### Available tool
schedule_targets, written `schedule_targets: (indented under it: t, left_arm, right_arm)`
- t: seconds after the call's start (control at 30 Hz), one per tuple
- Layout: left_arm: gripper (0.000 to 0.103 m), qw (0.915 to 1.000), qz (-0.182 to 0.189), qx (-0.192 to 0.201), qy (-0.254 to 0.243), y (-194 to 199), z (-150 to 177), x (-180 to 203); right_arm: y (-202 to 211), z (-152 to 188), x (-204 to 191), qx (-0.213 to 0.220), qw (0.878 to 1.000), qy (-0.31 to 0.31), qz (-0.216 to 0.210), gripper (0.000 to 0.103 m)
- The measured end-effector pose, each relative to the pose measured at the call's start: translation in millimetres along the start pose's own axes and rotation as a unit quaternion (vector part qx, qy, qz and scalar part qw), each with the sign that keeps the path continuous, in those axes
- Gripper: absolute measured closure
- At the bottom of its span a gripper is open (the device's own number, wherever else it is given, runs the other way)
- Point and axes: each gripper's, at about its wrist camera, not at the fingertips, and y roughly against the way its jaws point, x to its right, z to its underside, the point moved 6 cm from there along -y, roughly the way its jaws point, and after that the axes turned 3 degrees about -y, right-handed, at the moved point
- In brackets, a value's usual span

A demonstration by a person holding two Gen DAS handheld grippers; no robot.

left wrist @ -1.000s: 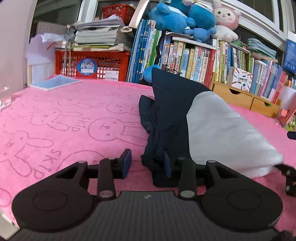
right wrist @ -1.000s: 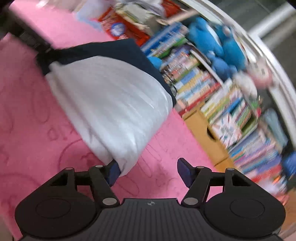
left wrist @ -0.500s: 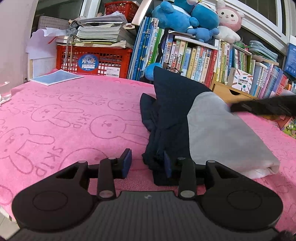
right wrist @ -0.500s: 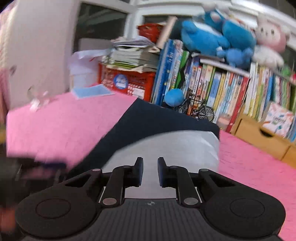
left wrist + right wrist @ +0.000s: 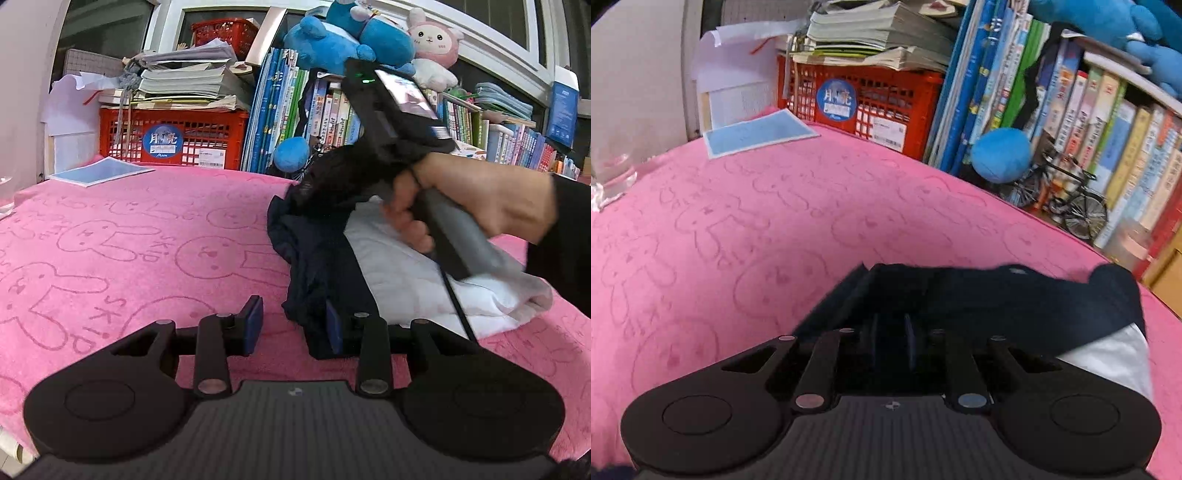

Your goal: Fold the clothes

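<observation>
A navy and white garment [image 5: 321, 266] lies folded on the pink rabbit-print towel [image 5: 129, 240]; its white part [image 5: 406, 280] faces right. My left gripper [image 5: 293, 326] is open at the garment's near corner, and its right finger touches the navy cloth. A hand [image 5: 480, 199] holds the right gripper over the garment's far end. In the right wrist view, the right gripper [image 5: 891, 343] is shut on the navy edge [image 5: 997, 295], which is bunched around its fingers.
Along the back stand a red crate [image 5: 173, 136] under stacked papers, a row of books [image 5: 280, 110], plush toys [image 5: 332, 48], a blue ball [image 5: 1001, 155] and a model bicycle [image 5: 1067, 199]. A blue booklet [image 5: 99, 173] lies far left on the towel.
The right gripper swung from the garment's right side over to its far end, shut, and took hold of the navy edge. The left gripper stayed open at the near corner.
</observation>
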Motion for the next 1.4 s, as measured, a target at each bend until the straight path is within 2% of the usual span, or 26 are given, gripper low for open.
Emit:
schedule_targets:
  t: [0.13, 0.27, 0.33, 0.4, 0.47, 0.53, 0.57, 0.67, 0.8, 0.97, 1.13, 1.27, 1.3, 1.37, 1.4]
  left_arm:
    - [0.067, 0.9999, 0.003, 0.007, -0.007, 0, 1, 1]
    - [0.067, 0.9998, 0.000, 0.011, -0.015, 1, 2, 2]
    - [0.067, 0.9998, -0.002, 0.011, -0.016, 1, 3, 2]
    - [0.067, 0.9998, 0.000, 0.011, -0.017, 1, 3, 2]
    - [0.067, 0.9998, 0.001, 0.012, -0.018, 1, 3, 1]
    - [0.067, 0.9998, 0.002, 0.011, -0.019, 1, 3, 1]
    - [0.067, 0.9998, 0.003, 0.010, -0.018, 1, 3, 1]
    - [0.067, 0.9998, 0.012, 0.007, -0.011, 2, 2, -2]
    - [0.067, 0.9996, 0.024, -0.005, 0.012, 4, 0, -8]
    - [0.068, 0.9989, 0.020, -0.026, 0.032, 6, -4, -11]
    - [0.069, 0.9973, 0.030, -0.037, 0.056, 18, -10, -12]
    - [0.068, 0.9981, 0.035, -0.001, 0.051, 42, -27, -13]
    - [0.067, 0.9981, 0.036, 0.011, 0.050, 47, -33, -13]
    - [0.051, 0.9967, 0.051, 0.033, 0.054, 51, -47, -9]
    - [0.048, 0.9959, 0.060, 0.043, 0.053, 49, -54, -5]
  right_arm:
    - [-20, -15, -4, 0.006, 1.000, 0.011, -0.001, 0.086]
    - [-38, -27, 7, -0.007, 0.999, -0.040, -0.020, 0.087]
    - [-33, -28, 16, -0.005, 0.997, -0.069, -0.030, 0.086]
    - [-11, -23, 22, 0.014, 0.995, -0.085, -0.043, 0.078]
    - [25, -10, 24, 0.049, 0.995, -0.077, -0.050, 0.049]
    - [64, 8, 23, 0.084, 0.994, -0.049, -0.041, 0.037]
    - [84, 18, 22, 0.099, 0.994, -0.031, -0.033, 0.034]
    - [139, 66, 21, 0.122, 0.992, 0.008, 0.002, 0.022]
    - [188, 132, 25, 0.121, 0.991, 0.032, 0.055, 0.018]
    - [202, 191, 16, 0.098, 0.989, 0.055, 0.100, 0.014]
    - [192, 200, 7, 0.111, 0.985, 0.036, 0.129, 0.013]
    - [188, 197, 14, 0.125, 0.983, -0.007, 0.135, 0.006]
    - [184, 196, 20, 0.117, 0.983, -0.022, 0.137, 0.006]
    - [176, 197, 31, 0.090, 0.984, -0.044, 0.149, 0.005]
    - [172, 197, 38, 0.081, 0.983, -0.055, 0.154, 0.005]
